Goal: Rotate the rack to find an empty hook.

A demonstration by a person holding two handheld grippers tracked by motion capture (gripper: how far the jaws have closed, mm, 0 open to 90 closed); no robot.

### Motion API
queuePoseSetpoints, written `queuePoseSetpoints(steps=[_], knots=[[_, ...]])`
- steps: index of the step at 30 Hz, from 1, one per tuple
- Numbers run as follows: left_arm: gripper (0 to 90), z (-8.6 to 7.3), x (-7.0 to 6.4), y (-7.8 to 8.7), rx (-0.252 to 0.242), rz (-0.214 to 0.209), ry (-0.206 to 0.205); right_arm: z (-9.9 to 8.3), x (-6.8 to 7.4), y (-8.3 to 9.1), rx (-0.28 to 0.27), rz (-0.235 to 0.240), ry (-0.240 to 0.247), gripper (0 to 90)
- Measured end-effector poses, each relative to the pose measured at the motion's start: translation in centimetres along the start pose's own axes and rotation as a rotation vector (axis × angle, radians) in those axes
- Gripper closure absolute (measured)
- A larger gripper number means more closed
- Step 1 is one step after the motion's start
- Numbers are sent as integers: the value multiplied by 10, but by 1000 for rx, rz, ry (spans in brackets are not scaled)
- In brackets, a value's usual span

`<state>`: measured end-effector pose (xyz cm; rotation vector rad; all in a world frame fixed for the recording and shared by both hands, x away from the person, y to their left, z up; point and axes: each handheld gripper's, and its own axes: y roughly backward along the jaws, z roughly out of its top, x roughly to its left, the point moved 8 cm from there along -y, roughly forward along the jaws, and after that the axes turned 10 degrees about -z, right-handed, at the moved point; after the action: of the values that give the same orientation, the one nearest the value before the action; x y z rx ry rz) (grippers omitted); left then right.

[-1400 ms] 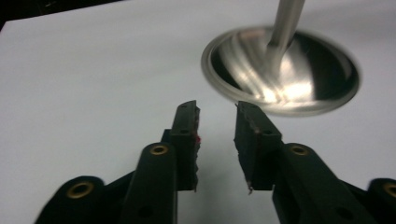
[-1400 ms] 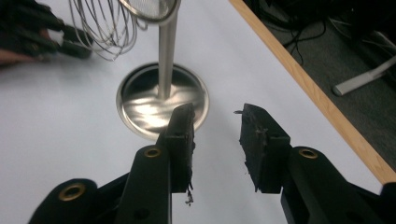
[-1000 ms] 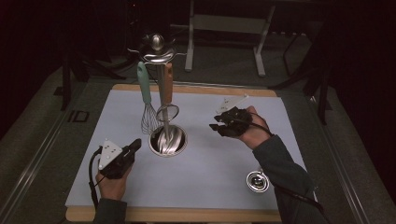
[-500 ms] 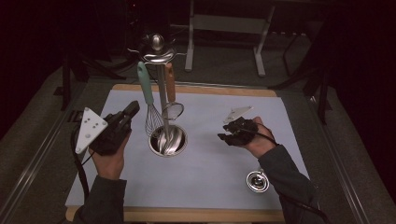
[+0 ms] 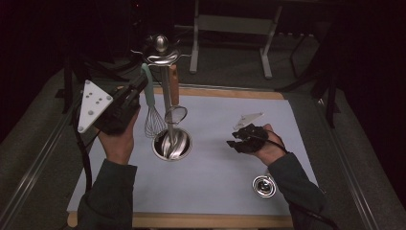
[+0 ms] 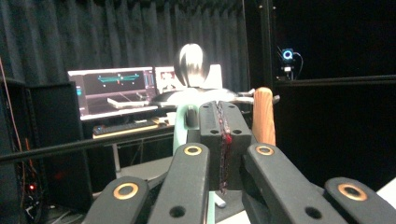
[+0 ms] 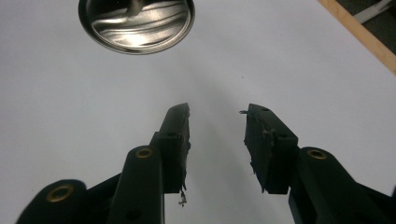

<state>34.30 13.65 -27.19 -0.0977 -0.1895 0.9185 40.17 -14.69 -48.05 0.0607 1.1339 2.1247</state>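
A steel utensil stand [image 5: 163, 72] rises from a round base [image 5: 171, 145] on the white mat [image 5: 215, 191]. From its top hang a whisk with a mint-green handle [image 5: 149, 93] and a wooden-handled strainer [image 5: 174, 91]. My left gripper [image 5: 140, 83] is raised, its tips right by the upper whisk handle. In the left gripper view my left gripper [image 6: 223, 122] has its pads pressed together with nothing between them; the mint handle [image 6: 183, 127], wooden handle [image 6: 263, 116] and stand knob [image 6: 191, 58] are just behind. My right gripper [image 5: 233, 139] [image 7: 217, 116] hovers open over bare mat, right of the base [image 7: 135, 23].
A small round steel cup [image 5: 264, 185] sits on the mat near the front right, beside the right forearm. The mat lies on a wooden board [image 5: 220, 92]. Metal frame legs [image 5: 230, 24] stand beyond the table. Monitors [image 6: 112, 88] glow behind the stand.
My left gripper lifted from the front-left mat and moved up and forward to the whisk handle. My right gripper drew back toward the person and lower over the mat.
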Motion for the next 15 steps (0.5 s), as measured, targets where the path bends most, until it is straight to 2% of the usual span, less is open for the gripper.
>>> queuePoseSetpoints(steps=[11,15], knots=[[897,5,7,-3,2,7,-5,-7,0,-1,-1,18,-27,593],[897,4,8,-2,10,9,-18,-7,-1,-1,-9,25,-40,592]])
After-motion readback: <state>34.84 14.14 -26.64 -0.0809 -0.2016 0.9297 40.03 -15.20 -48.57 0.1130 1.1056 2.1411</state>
